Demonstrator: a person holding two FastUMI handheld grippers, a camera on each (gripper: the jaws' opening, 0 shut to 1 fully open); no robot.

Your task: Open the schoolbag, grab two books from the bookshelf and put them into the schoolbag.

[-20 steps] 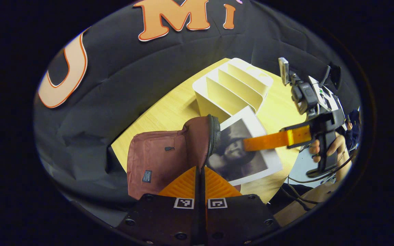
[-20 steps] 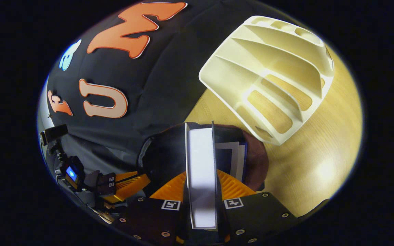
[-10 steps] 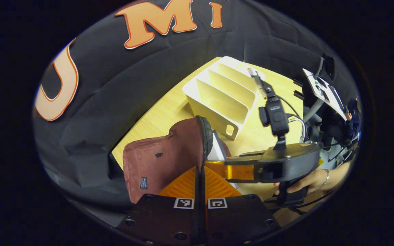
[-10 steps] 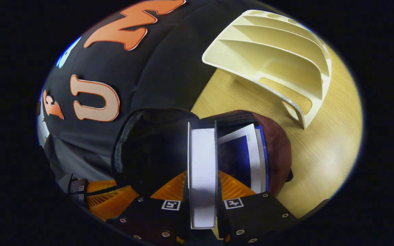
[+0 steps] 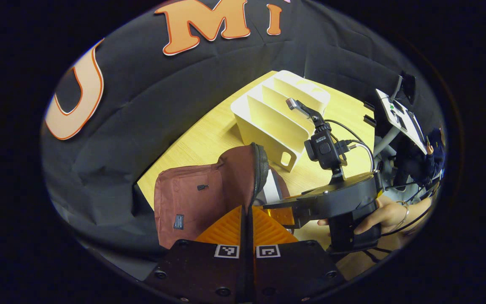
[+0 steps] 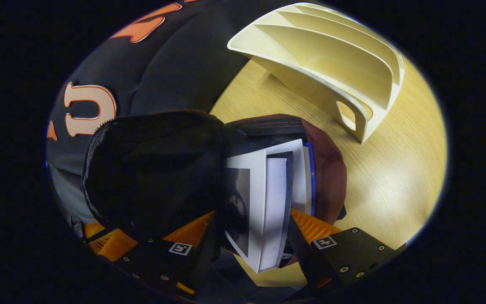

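— What differs from half a second ago?

— The right gripper (image 6: 251,236) has spread its fingers wide; before, they clamped the white-edged book with the dark photo cover (image 6: 264,211). That book now stands loose between them, its far end inside the open mouth of the maroon fabric schoolbag (image 6: 327,177).

— How many of each thing?

— Two books: the second, a blue-and-white book (image 6: 306,169), sits already in the bag just right of the first. One cream plastic slotted bookshelf (image 6: 331,59) lies ahead and to the right on the pale wooden table (image 6: 399,177).

— And the other gripper?

— The left gripper (image 5: 247,211) is closed, fingers together on the schoolbag's (image 5: 192,198) zipper rim straight ahead. To its right a hand (image 5: 384,213) grips the right gripper's handle, that tool lying level and pointing into the bag.
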